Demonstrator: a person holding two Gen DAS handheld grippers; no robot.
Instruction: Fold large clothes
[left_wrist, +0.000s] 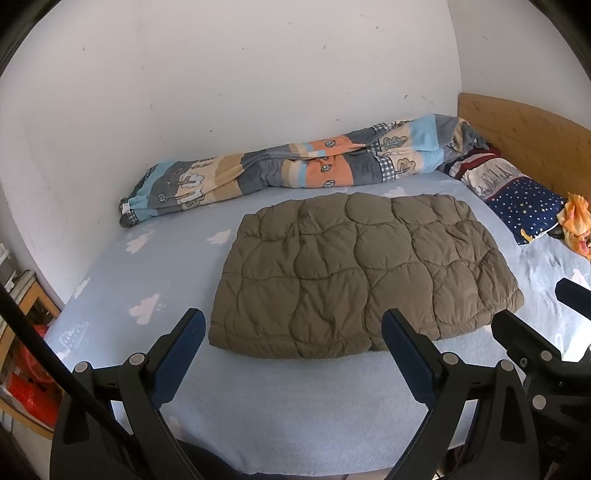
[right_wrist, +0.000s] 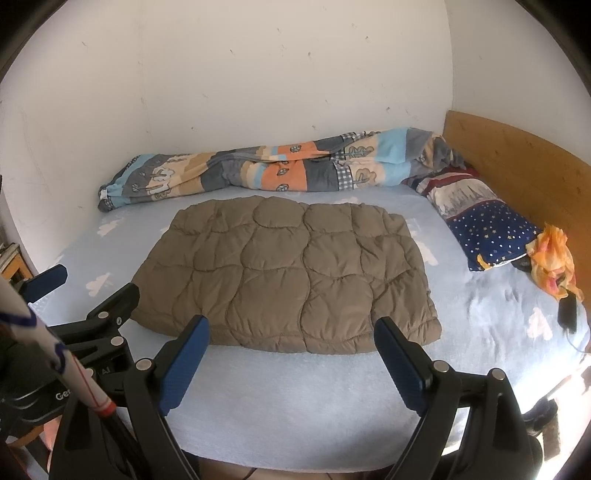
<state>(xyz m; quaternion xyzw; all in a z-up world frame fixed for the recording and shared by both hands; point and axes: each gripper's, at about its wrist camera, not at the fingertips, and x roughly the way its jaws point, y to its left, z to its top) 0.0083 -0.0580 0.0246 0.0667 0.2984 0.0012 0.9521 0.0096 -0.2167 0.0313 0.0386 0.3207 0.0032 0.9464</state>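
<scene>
a folded olive-brown quilted jacket (left_wrist: 365, 275) lies flat as a rough rectangle at the centre of a light blue cloud-print bed sheet (left_wrist: 159, 266); its stitched puffy panels face up and its near hem runs along the 6 o'clock edge of the bundle. in the right wrist view the same jacket (right_wrist: 288, 277) sits slightly toward 9 o'clock of centre. the left gripper (left_wrist: 293, 332) hovers at 6 o'clock of the jacket, jaws spread wide and holding nothing, its blue-padded fingertips (left_wrist: 192, 325) just short of the near hem and above the sheet. the right gripper (right_wrist: 291, 336) stands likewise at 6 o'clock, jaws wide apart and empty, one blue pad (right_wrist: 195, 332) near the hem. each camera catches the other tool at its margin: at 3 o'clock in the left wrist view, at 9 o'clock in the right wrist view. at 12 o'clock of the jacket a rolled patchwork duvet (left_wrist: 295, 166) in orange, blue and grey lies along the white wall (left_wrist: 221, 74). at 2 o'clock a star-print navy pillow (left_wrist: 517, 195) rests against the wooden headboard (left_wrist: 524, 136), with a crumpled orange cloth (right_wrist: 554, 258) just beside it and a small dark object (right_wrist: 567, 314), too small to identify, near that cloth.
</scene>
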